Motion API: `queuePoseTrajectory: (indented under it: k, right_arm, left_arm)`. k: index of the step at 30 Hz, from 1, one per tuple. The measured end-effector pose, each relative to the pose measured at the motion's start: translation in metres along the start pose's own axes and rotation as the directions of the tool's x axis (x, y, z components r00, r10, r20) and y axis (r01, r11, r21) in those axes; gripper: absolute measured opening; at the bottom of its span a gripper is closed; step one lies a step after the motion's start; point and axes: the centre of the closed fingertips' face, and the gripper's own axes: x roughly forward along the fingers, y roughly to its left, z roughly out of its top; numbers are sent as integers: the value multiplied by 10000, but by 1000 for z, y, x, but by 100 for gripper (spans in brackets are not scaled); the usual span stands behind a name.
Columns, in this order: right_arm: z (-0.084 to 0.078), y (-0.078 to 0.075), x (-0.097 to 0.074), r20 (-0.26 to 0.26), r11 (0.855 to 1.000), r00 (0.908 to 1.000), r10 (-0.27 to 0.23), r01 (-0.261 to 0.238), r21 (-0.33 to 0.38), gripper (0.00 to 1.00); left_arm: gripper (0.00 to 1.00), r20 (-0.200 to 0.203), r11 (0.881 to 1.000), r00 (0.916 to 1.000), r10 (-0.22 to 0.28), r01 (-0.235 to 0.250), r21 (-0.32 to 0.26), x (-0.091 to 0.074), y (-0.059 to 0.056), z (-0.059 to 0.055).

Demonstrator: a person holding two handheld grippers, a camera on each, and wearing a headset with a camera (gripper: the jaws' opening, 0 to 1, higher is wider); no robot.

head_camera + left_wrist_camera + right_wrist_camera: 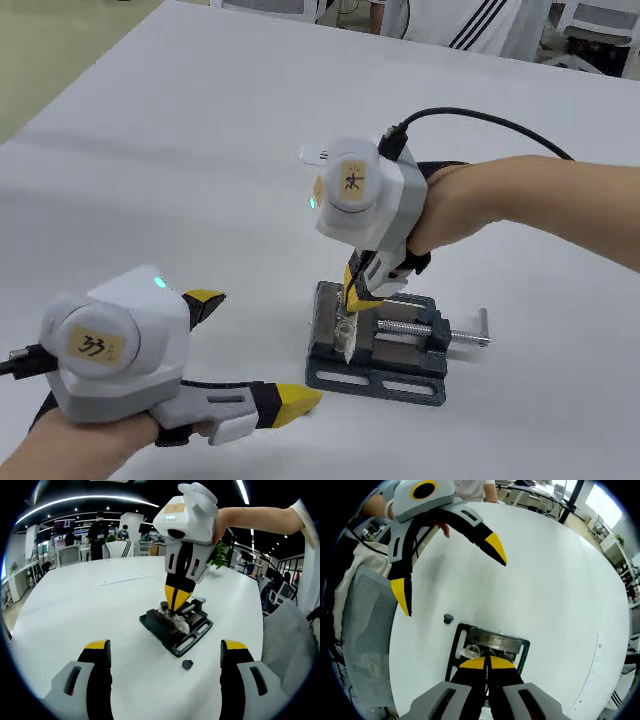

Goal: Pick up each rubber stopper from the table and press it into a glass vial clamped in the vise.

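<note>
A dark vise (pixel 392 358) (pixel 172 628) (pixel 492 640) stands on the white table. Between its jaws are clear glass vials (pixel 344 334) (pixel 471 651). My right gripper (pixel 352 297) (pixel 173 600) (pixel 487 662) points straight down with its yellow tips shut, right at the vials' tops. Nothing shows between its tips. A dark stopper (pixel 164 605) sits on a vial beside them. A loose black rubber stopper (pixel 187 664) (pixel 448 618) lies on the table near the vise. My left gripper (pixel 252 348) (pixel 166 647) (pixel 449 572) hovers open and empty, left of the vise.
The vise's screw handle (pixel 468 337) sticks out to the right. A thin white strip (pixel 125 579) (pixel 592 675) lies farther off on the table. A mesh chair (pixel 365 630) stands by the table's edge. People and chairs are beyond the far edge.
</note>
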Motion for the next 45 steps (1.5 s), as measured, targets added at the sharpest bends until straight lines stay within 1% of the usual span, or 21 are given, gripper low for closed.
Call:
queuePoseTrajectory:
  k: [2, 3, 6, 8, 11, 14, 19, 20, 24, 26, 27, 29, 30, 33, 36, 37, 39, 41, 42, 43, 45]
  right_arm:
    - [-1, -1, 0, 90, 10000, 10000, -7, 6, 83, 0]
    - [0, -1, 0, 148, 9996, 9999, -61, 57, 273, 0]
    - [0, -2, 1, 213, 9997, 9996, -204, 201, 149, 0]
    - [0, -5, 2, 294, 9991, 9988, -386, 392, -179, 0]
    - [-1, -4, 1, 430, 9968, 9974, -586, 608, -515, 0]
    - [0, -7, 1, 488, 9964, 9966, -667, 690, -482, 0]
    - [0, -9, 1, 541, 9949, 9960, -713, 749, -682, 0]
    - [0, -9, 1, 585, 9952, 9954, -753, 787, -578, 0]
    - [0, -13, -2, 720, 9933, 9927, -963, 1004, -565, 6]
    - [5, -10, -3, 980, 9960, 9920, -790, 827, -344, 15]
    - [7, -10, -5, 1178, 9959, 9894, -847, 877, -211, 18]
    - [7, -10, -6, 1387, 9941, 9855, -981, 1034, -316, 20]
    - [9, -8, -8, 1620, 9944, 9820, -975, 1027, -239, 22]
    - [9, -2, -11, 2207, 9937, 9690, -1111, 1110, 128, 37]
    - [5, 1, -12, 2500, 9922, 9603, -1241, 1163, 456, 45]
    - [4, 2, -12, 2673, 9908, 9546, -1316, 1180, 666, 49]
    - [1, 2, -13, 2864, 9888, 9473, -1432, 1249, 814, 59]
    - [-1, 7, -13, 3048, 9845, 9384, -1629, 1342, 1132, 66]
    - [0, 7, -15, 3342, 9820, 9262, -1748, 1392, 1278, 69]
    - [1, 8, -16, 3537, 9803, 9174, -1825, 1421, 1373, 74]
    - [-1, 11, -17, 3695, 9762, 9085, -1954, 1439, 1624, 85]
  left_arm:
    - [89, 6, 10000, 10000, -60, 60, 11, 0, -1, 1]
    - [89, 5, 9999, 10000, -94, 94, 50, 1, -2, 2]
    - [89, -16, 9998, 9998, -182, 182, 69, 3, -5, 2]
    - [89, -18, 9996, 9997, -224, 225, 145, 3, -6, 3]
    - [89, -7, 9996, 9997, -232, 232, 146, 2, -5, 2]
    - [89, -17, 9997, 9998, -205, 205, 116, 2, -5, 1]
    - [89, -33, 9995, 9997, -258, 258, 180, 2, -6, 1]
    - [89, -28, 9996, 9997, -258, 259, 147, 2, -5, 1]
    - [89, -27, 9995, 9997, -254, 255, 176, 1, -6, 2]
    - [89, -15, 9995, 9997, -252, 252, 180, 1, -6, 2]
    - [89, 4, 9996, 9997, -241, 241, 166, 1, -4, 2]
    - [89, 14, 9996, 9998, -216, 216, 169, 0, -3, 1]
    - [89, 24, 9997, 9998, -207, 207, 155, -1, -2, 2]
    - [89, 45, 9997, 9998, -177, 176, 152, -2, -1, 2]
    - [89, 43, 9997, 9998, -177, 176, 155, -2, -1, 2]
    - [89, 32, 9997, 9998, -183, 182, 164, -2, -1, 1]
    - [89, 3, 9997, 9998, -193, 193, 169, -2, -1, 0]
    - [89, -15, 9996, 9998, -206, 207, 173, -2, -1, -1]
    - [89, -37, 9995, 9997, -243, 244, 179, -1, -1, -2]
    - [89, -43, 9994, 9996, -276, 277, 198, -2, -2, -2]
    - [89, -71, 9991, 9994, -333, 335, 243, -2, -4, -3]
